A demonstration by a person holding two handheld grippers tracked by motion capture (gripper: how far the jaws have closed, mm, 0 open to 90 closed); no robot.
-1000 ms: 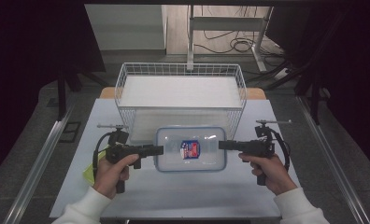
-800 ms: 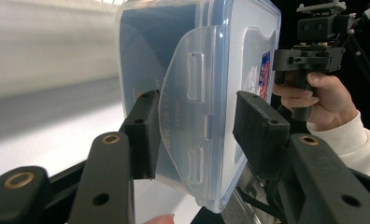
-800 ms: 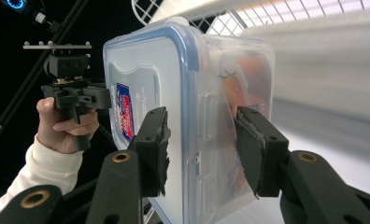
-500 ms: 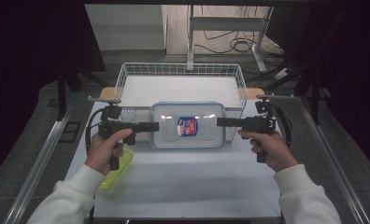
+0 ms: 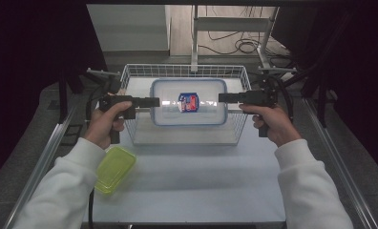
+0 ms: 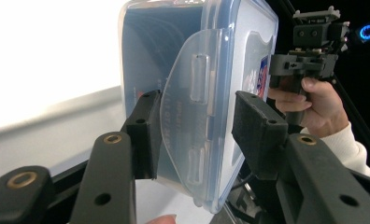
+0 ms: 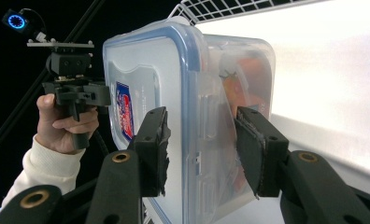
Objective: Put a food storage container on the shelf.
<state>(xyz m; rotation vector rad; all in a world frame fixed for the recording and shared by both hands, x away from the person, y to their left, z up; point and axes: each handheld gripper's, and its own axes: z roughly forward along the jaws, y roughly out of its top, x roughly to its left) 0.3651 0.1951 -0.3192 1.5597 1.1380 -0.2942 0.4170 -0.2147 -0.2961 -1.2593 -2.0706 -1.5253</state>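
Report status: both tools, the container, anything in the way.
Left tool and right tool clamp the clear lidded container by its ends. It hangs above the wire basket. Path looks clear; green lid lies aside.

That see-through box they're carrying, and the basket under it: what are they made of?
The box looks like clear, glossy plastic: you can see through its walls, and its lid has a blue rim and molded snap flaps. The basket seems to be thin metal wire, probably coated white, judging by its open grid of fine rods. The small lid on the table looks like translucent yellow-green plastic.
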